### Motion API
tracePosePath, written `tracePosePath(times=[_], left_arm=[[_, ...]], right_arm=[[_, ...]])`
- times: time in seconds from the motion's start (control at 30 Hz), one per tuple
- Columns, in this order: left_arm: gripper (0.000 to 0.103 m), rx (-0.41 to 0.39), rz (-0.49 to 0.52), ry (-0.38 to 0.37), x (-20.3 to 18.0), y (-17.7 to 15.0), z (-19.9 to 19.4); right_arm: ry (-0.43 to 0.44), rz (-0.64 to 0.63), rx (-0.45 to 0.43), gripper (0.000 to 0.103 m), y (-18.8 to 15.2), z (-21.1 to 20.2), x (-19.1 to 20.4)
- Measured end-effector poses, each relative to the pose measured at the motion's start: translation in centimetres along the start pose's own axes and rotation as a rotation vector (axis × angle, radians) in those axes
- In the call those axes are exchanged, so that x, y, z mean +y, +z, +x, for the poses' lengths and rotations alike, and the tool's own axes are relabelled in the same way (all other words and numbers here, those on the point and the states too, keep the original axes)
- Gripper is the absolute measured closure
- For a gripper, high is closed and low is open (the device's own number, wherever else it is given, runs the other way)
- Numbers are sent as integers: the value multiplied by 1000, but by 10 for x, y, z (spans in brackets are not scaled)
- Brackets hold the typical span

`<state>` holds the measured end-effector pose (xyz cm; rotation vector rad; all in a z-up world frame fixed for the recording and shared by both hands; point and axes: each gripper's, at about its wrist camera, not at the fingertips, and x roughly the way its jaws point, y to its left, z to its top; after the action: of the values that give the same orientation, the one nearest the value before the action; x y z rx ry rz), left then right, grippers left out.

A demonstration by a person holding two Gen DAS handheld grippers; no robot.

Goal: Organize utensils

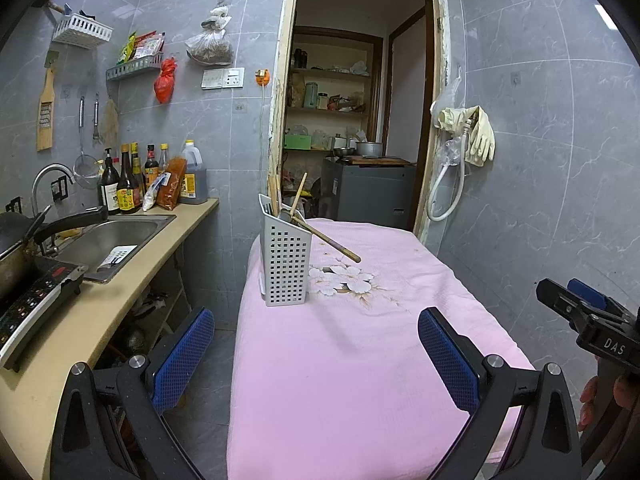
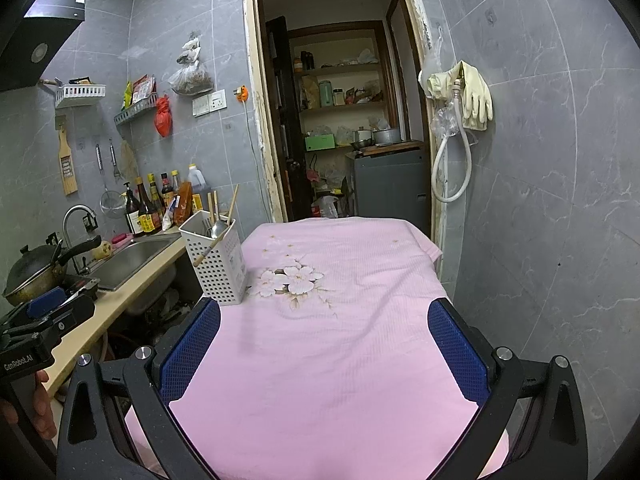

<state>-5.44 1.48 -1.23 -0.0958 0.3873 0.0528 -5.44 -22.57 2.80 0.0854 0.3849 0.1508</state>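
Note:
A white perforated utensil holder (image 1: 285, 266) (image 2: 218, 264) stands on the left side of a table under a pink cloth (image 1: 360, 360) (image 2: 340, 340). It holds chopsticks (image 1: 273, 194) (image 2: 212, 204), a metal spoon (image 2: 219, 229) and a wooden-handled utensil (image 1: 332, 244) (image 2: 208, 252) that leans out over its rim. My left gripper (image 1: 316, 356) is open, empty, well short of the holder. My right gripper (image 2: 326, 356) is open and empty too, above the cloth's near half. In the left wrist view the right gripper (image 1: 568, 304) shows at the right edge.
To the left runs a counter with a sink (image 1: 108, 240) (image 2: 132, 258), sauce bottles (image 1: 128, 184) (image 2: 148, 208), an induction cooker (image 1: 32, 300) and a wok (image 2: 36, 272). A doorway (image 1: 352, 120) lies beyond the table. Gloves and a hose (image 2: 460, 120) hang on the right wall.

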Motion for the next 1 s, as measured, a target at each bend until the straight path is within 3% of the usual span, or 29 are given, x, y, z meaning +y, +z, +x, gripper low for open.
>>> tracePosePath(times=[1.0], left_arm=[[0,30,25,-15,3,-1,3]], right_arm=[[3,6,22,1,-15,1,7]])
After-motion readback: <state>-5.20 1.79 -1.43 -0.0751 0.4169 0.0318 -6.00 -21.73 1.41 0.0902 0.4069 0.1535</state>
